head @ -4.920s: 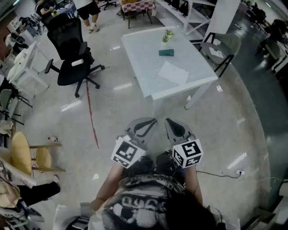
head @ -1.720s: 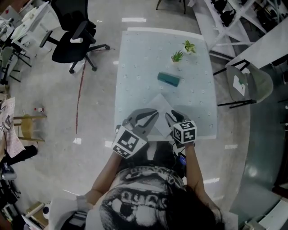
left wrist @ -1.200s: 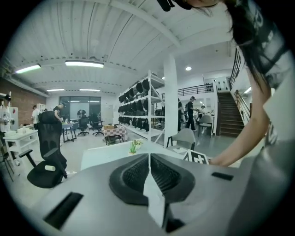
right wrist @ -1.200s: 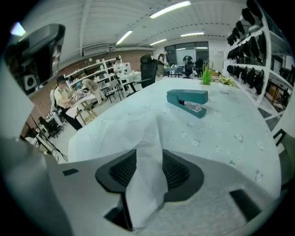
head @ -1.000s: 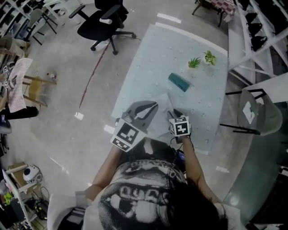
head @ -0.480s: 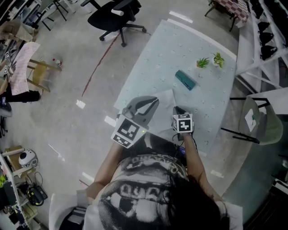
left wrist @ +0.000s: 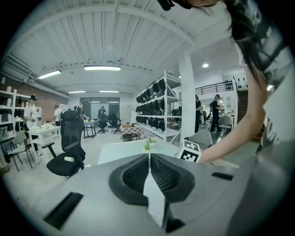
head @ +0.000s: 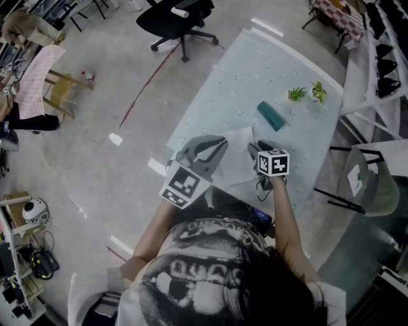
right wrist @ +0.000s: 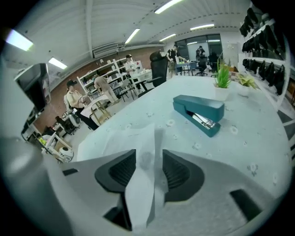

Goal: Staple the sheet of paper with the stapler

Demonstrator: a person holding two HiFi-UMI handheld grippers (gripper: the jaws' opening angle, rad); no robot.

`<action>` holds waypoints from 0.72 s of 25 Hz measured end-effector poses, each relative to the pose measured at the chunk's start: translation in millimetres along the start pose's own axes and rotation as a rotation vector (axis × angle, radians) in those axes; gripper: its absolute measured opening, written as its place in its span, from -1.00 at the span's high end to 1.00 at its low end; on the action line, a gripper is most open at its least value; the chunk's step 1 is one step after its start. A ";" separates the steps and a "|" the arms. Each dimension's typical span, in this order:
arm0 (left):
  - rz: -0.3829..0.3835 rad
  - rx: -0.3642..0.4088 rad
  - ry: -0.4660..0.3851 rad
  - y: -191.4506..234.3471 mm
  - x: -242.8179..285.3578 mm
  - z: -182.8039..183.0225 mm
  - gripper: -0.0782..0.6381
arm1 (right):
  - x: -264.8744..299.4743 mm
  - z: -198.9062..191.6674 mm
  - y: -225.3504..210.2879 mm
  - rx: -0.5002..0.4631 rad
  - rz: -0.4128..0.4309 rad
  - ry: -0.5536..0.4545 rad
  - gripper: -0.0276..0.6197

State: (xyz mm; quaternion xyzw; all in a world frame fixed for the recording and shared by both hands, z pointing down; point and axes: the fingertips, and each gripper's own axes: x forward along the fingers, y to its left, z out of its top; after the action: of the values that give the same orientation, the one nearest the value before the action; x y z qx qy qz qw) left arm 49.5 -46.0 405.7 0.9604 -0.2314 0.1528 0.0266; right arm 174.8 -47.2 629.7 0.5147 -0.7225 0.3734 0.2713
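Note:
A white sheet of paper (head: 233,145) lies at the near edge of the pale table (head: 255,70), and a teal stapler (head: 270,116) lies beyond it. My right gripper (head: 255,148) is over the sheet's right part. In the right gripper view its jaws (right wrist: 150,156) are opening, with a raised fold of the paper (right wrist: 119,137) standing between them and the stapler (right wrist: 198,114) ahead and to the right. My left gripper (head: 220,141) hovers at the sheet's left edge. Its jaws (left wrist: 148,159) are shut and point across the room.
Two small potted plants (head: 297,94) stand behind the stapler, near the table's far end. A black office chair (head: 182,16) is on the floor past the table's left side, and a grey chair (head: 366,178) stands to the right. The right gripper's marker cube (left wrist: 190,152) shows in the left gripper view.
The person has walked up to the table. Over the last second the right gripper has slid forward over the sheet towards the stapler; the left gripper has stayed at the sheet's left edge.

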 end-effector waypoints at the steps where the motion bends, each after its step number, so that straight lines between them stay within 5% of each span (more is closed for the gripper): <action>1: 0.002 -0.002 0.002 0.4 -1.1 -1.1 0.76 | 5.0 3.4 2.8 -0.019 0.024 0.015 0.32; 4: 0.008 -0.007 0.005 2.5 -4.7 -3.5 0.75 | 21.0 4.3 9.0 -0.106 0.044 0.078 0.23; 9: 0.031 -0.018 0.007 13.4 -10.3 -7.7 0.75 | 24.3 3.3 5.6 -0.194 -0.011 0.108 0.67; 11: 0.038 -0.025 0.011 17.4 -11.4 -10.9 0.75 | 21.7 2.2 2.3 -0.178 -0.022 0.099 0.90; 18: 0.027 -0.035 0.002 17.8 -7.1 -10.5 0.76 | 1.7 3.3 -13.8 0.054 -0.010 0.016 0.91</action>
State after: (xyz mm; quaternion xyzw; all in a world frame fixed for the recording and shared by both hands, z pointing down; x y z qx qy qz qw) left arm 32.5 -57.5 413.2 0.9564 -0.2470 0.1503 0.0414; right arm 187.2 -53.5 632.7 0.5224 -0.7075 0.3955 0.2649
